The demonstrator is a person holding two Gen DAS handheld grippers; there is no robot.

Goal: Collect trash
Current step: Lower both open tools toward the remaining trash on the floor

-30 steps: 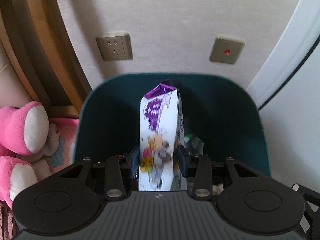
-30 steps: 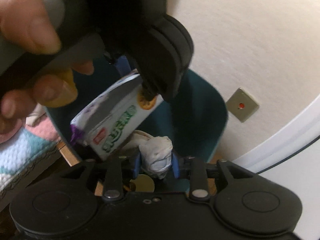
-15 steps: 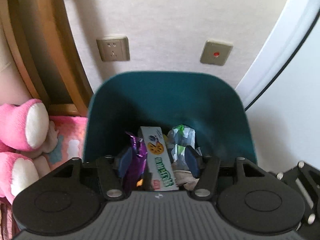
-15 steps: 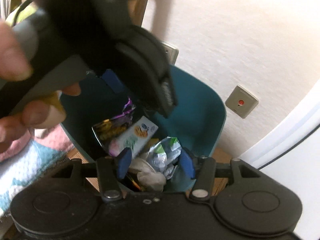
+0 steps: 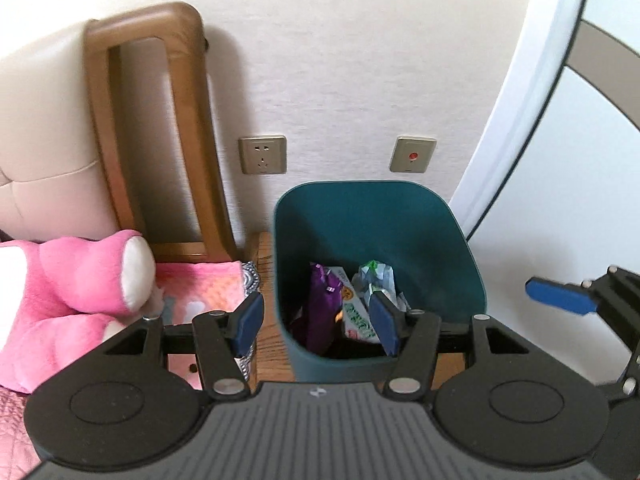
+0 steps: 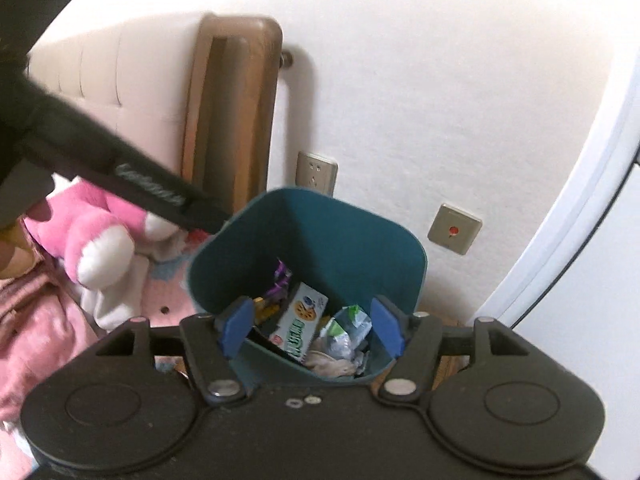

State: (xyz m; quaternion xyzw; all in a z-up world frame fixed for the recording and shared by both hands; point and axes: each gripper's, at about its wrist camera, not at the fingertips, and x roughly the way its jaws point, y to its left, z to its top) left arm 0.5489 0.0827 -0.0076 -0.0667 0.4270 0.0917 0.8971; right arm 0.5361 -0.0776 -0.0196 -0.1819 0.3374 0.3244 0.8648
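My left gripper [image 5: 316, 322] hangs above the teal bin [image 5: 376, 216] at frame centre, its fingers [image 5: 249, 320] spread with nothing between them. My right gripper [image 6: 311, 330] has its fingers [image 6: 236, 326] opening, also empty. The trash lies inside the bin: a cookie box [image 6: 300, 322], a purple wrapper [image 5: 322, 308] left of it, crumpled plastic [image 6: 346, 330] to its right. A pink plush toy [image 5: 76, 288] sits lower left.

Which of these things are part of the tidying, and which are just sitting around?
Part of the job:
- teal bin
- cookie box
- purple wrapper
- crumpled green-white packet

Just lying about:
- pink plush toy
- wall socket
- wooden headboard
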